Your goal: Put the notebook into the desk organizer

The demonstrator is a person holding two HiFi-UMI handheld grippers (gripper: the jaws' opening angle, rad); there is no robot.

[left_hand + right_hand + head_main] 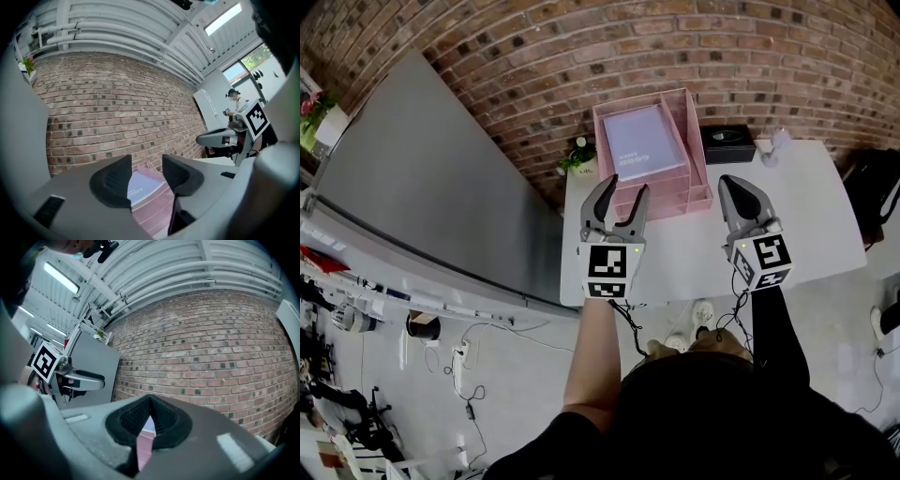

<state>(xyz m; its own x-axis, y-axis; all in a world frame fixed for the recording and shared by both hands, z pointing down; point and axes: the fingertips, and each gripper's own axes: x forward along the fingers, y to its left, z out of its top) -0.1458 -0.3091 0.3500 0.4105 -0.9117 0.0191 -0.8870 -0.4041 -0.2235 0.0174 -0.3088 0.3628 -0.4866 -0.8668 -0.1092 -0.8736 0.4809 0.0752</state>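
Note:
The lavender notebook [642, 141] lies flat on top of the pink desk organizer [698, 164], which stands at the back of the white table [806, 216] against the brick wall. My left gripper [623, 192] hovers just in front of the organizer's left side, jaws open with nothing between them. In the left gripper view the notebook [143, 187] and organizer [154, 213] show through the gap of the left gripper [146, 161]. My right gripper [731, 183] is level, to the right of the organizer, shut and holding nothing. In the right gripper view the right gripper [150, 401] has its tips together.
A black box [727, 141] sits right of the organizer, with a small white object [776, 145] beyond it. A little potted plant [578, 155] stands at the organizer's left. A grey partition [422, 178] runs along the table's left. Cables lie on the floor [469, 375].

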